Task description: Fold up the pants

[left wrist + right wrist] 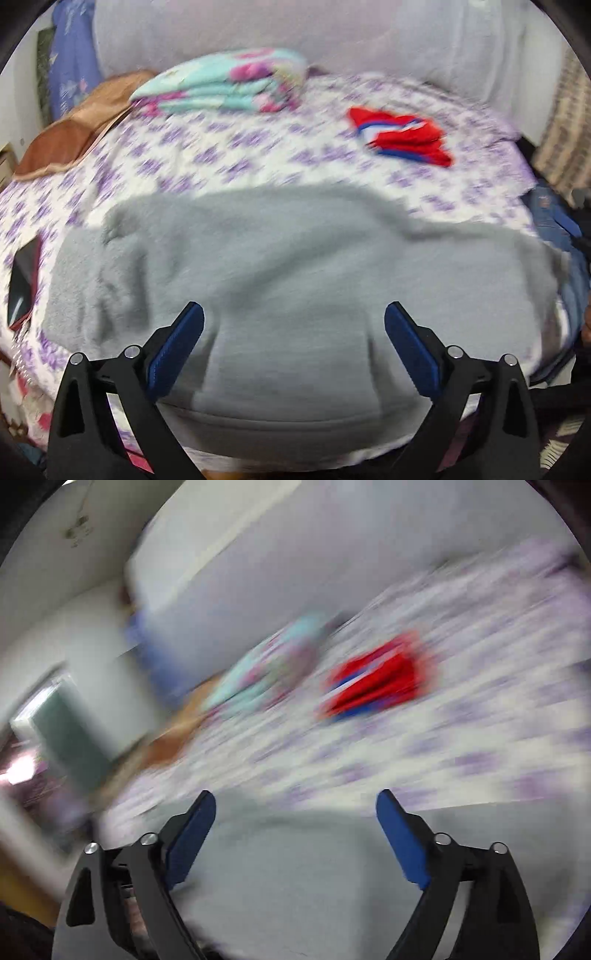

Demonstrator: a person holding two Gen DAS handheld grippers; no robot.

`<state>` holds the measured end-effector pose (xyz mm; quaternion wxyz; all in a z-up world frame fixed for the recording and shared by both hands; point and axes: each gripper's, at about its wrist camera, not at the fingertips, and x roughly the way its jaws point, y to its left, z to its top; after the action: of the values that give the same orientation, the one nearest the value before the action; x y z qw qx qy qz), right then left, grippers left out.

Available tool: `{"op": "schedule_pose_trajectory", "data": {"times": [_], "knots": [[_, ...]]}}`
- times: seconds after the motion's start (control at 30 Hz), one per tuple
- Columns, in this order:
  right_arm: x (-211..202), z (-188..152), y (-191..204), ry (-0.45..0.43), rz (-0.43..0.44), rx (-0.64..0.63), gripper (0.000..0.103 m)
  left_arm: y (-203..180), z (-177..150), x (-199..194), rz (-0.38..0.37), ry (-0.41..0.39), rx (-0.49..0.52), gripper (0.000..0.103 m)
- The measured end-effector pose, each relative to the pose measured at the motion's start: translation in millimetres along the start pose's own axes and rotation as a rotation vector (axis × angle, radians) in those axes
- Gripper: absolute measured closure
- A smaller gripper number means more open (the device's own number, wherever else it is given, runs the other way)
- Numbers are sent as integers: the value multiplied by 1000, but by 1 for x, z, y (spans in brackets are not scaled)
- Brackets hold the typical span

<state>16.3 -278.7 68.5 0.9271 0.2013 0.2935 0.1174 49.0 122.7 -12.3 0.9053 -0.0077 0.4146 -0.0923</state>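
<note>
Grey pants (288, 280) lie spread across the near part of a bed with a purple-flowered sheet (258, 147); their waistband edge runs along the bottom of the left wrist view. My left gripper (293, 314) hovers over the grey cloth, its blue pads wide apart with nothing between them. In the heavily blurred right wrist view the grey pants (295, 867) fill the bottom, and my right gripper (295, 801) stands open above them, holding nothing.
A folded red, white and blue garment (402, 134) lies at the back right of the bed, also blurred as the red garment (373, 681). A folded turquoise-pink blanket (225, 83) and a brown pillow (85, 118) sit at the back left. A dark phone (24, 280) lies at the left edge.
</note>
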Motion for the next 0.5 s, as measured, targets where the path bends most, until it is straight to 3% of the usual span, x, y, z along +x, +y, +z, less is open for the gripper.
{"op": "schedule_pose_trajectory", "data": {"times": [0.03, 0.1, 0.13, 0.17, 0.2, 0.23, 0.3, 0.33, 0.4, 0.43, 0.5], "knots": [[-25, -2, -20, -58, -115, 22, 12, -8, 1, -1, -24, -11, 15, 7], [-35, -6, -48, -47, -153, 65, 12, -29, -1, 5, -73, -9, 54, 7], [-27, -10, -65, 19, -200, 97, 16, -38, -2, 13, -75, 11, 71, 7], [-7, -26, -97, 157, -278, 199, 21, -43, -5, 19, -70, 29, 77, 7], [7, -43, -126, 246, -282, 312, 30, -46, -7, 30, -71, 59, 73, 7], [3, -57, -141, 204, -233, 374, 34, -46, -8, 37, -72, 83, 59, 7], [-15, -57, -125, 166, -289, 297, 33, -42, -12, 42, -72, 97, 12, 7], [-34, -57, -114, 92, -279, 270, 33, -40, -12, 41, -75, 92, 2, 7], [-60, -59, -100, -7, -288, 220, 20, -37, -14, 35, -81, 82, -21, 7], [-66, -60, -98, -9, -318, 222, 14, -36, -13, 34, -79, 80, -25, 7], [-68, -64, -112, 48, -299, 293, 14, -36, -14, 32, -70, 78, -23, 7]]}}
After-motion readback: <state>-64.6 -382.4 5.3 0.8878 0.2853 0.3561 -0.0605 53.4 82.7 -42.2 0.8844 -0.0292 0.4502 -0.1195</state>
